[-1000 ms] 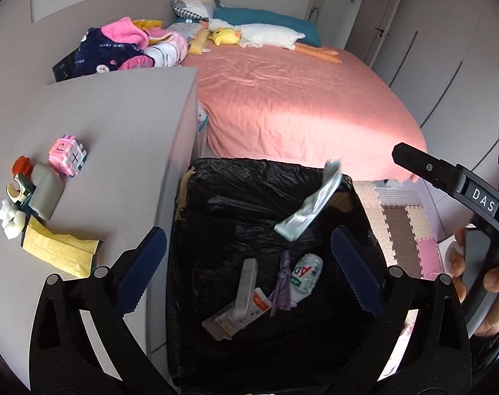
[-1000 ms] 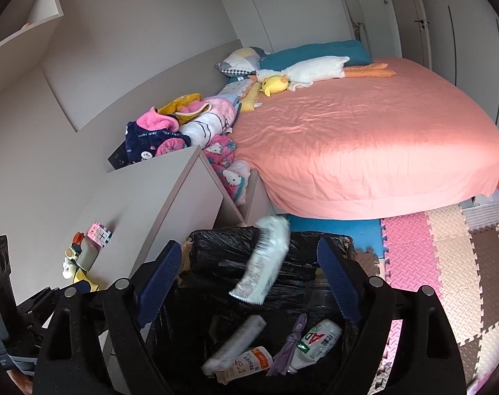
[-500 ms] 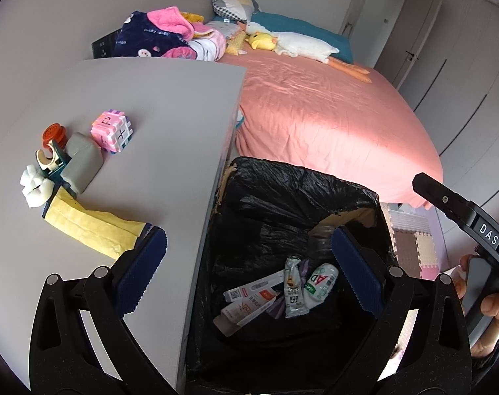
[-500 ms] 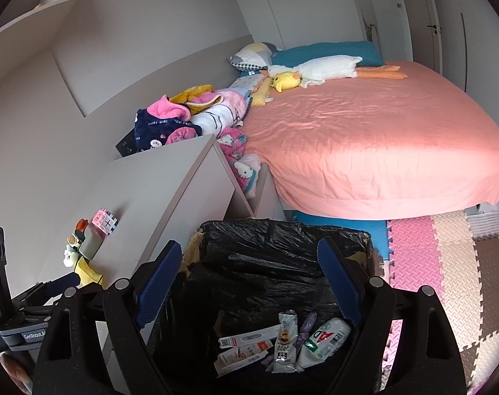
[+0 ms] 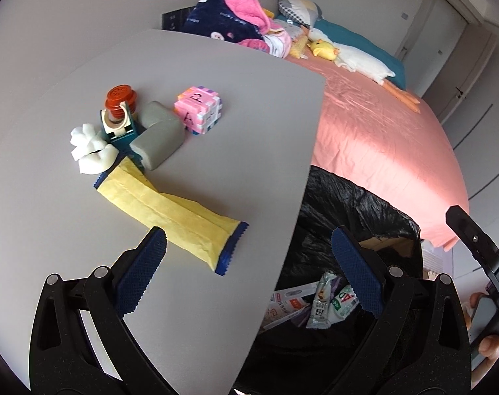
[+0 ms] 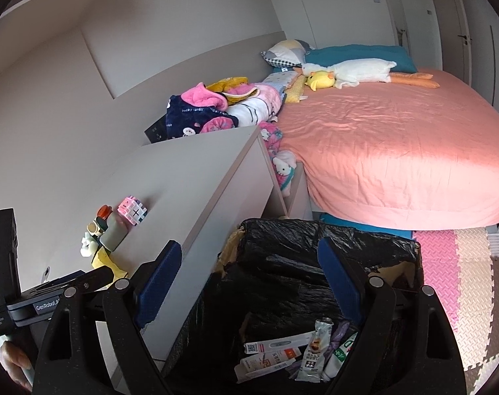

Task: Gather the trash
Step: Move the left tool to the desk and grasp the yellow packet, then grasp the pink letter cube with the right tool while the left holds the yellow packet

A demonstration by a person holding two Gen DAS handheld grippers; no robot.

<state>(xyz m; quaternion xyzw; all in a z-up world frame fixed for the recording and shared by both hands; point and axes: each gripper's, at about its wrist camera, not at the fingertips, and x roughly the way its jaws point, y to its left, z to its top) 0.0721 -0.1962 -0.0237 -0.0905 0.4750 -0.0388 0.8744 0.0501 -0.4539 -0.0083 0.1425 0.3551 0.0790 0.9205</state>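
Observation:
A long yellow wrapper [image 5: 170,210] with blue ends lies on the grey table [image 5: 249,115], just ahead of my left gripper [image 5: 247,240], which is open and holds nothing. Its left pad hangs over the table and its right pad over the bin. The bin, lined with a black bag [image 5: 354,204], stands against the table's right edge and holds a silver wrapper [image 5: 321,299], flat cartons and a small bottle [image 5: 345,299]. My right gripper [image 6: 249,250] is open and empty above the bin [image 6: 315,256]. Crumpled white tissue [image 5: 91,148] lies beyond the yellow wrapper.
Behind the tissue sit a red-capped item [image 5: 121,98], a teal box, a grey block [image 5: 160,135] and a pink puzzle cube [image 5: 198,108]. A pink bed [image 6: 397,138] with clothes and plush toys lies beyond. Foam mats [image 6: 463,279] cover the floor to the right.
The silver wrapper dropped from mid-air into the bin and came to rest there. My left gripper swung left from over the bin to partly over the table, nearer the yellow wrapper. Both grippers stayed open.

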